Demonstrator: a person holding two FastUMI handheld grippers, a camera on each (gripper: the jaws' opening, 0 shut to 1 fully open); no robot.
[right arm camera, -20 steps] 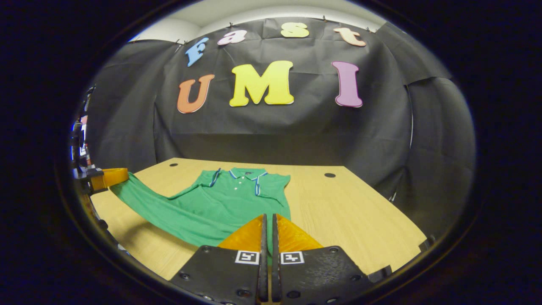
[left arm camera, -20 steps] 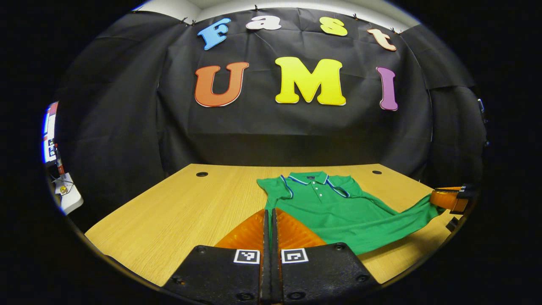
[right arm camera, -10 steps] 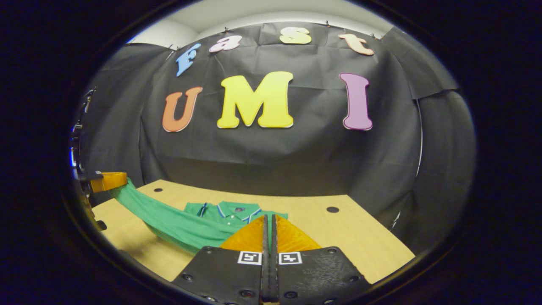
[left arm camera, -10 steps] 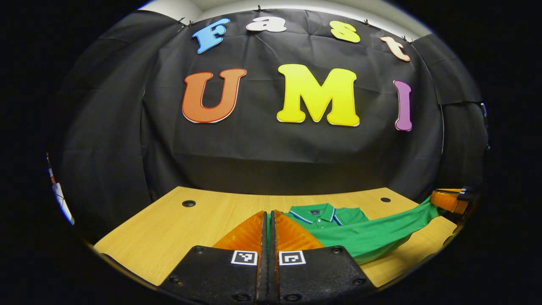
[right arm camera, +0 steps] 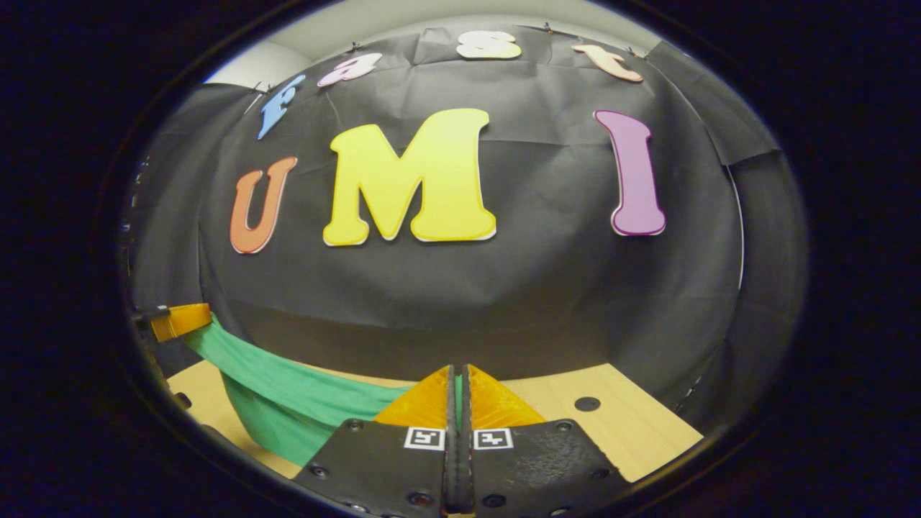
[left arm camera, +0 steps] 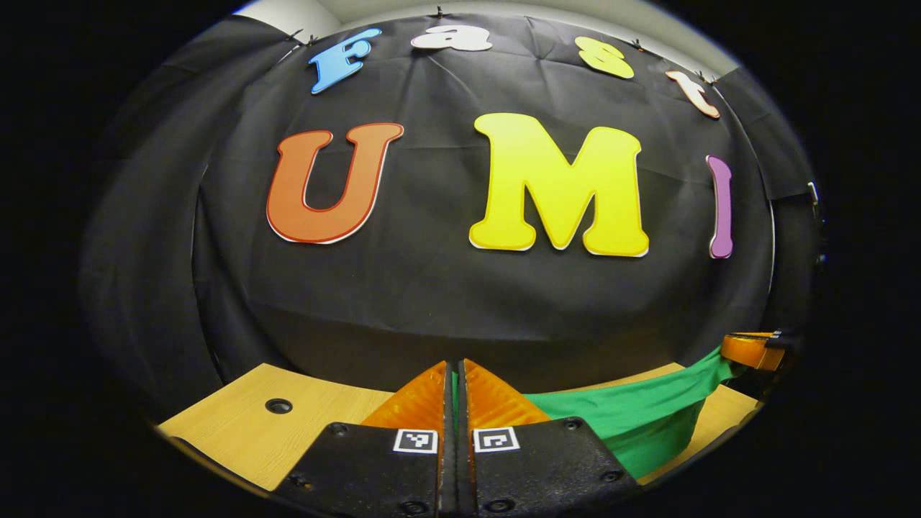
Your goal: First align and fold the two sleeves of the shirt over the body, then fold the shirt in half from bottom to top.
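The left gripper (left arm camera: 455, 374) is clenching a corner of the green shirt (left arm camera: 633, 410): a thin strip of cloth is showing in the slit between its two fingers, which are pressing together on it. From there the cloth is running off to the right of the jaws as a taut, slightly sagging band, hanging above the wooden table (left arm camera: 237, 432) below. At the far end of that band the right gripper (right arm camera: 457, 378) is doing the same, its fingers pinching the other corner, with the shirt stretching away to the left of its jaws. Each view is also catching the other gripper at the cloth's far end.

Judging by the raised hem and the task, the bottom-to-top fold is under way. To do it well, both hands are best carrying the hem forward level with each other and at one pace, keeping the edge stretched just enough that it is not drooping in the middle. The hem wants lowering onto the collar end squarely, corners matched to the shoulders, before either grip is letting go; the collar is out of sight here, so alignment cannot be judged yet.
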